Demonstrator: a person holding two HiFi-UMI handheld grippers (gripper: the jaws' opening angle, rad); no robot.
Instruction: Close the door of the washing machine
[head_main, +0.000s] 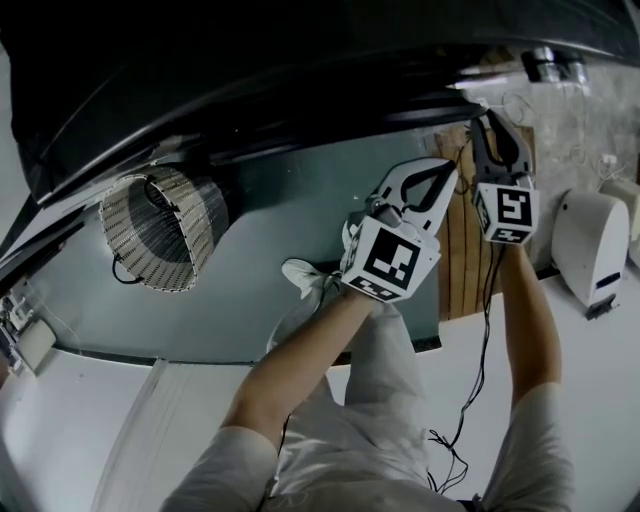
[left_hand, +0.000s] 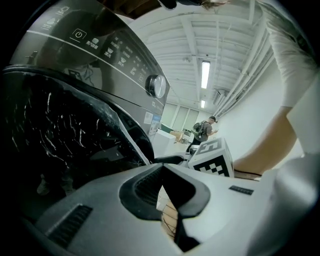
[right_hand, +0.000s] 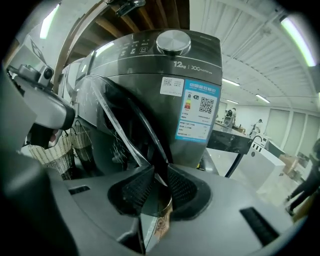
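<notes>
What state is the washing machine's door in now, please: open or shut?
Open: the door stands swung out from the washing machine, its edge held between the jaws of the right gripper.

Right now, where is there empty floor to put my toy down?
The grey floor between the wicker basket and the shoe is bare. So is the white floor at lower left. It is crowded up by the washing machine door, where the left gripper and right gripper are.

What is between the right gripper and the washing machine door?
Nothing. The right gripper view shows the door edge caught right in the right gripper.
</notes>
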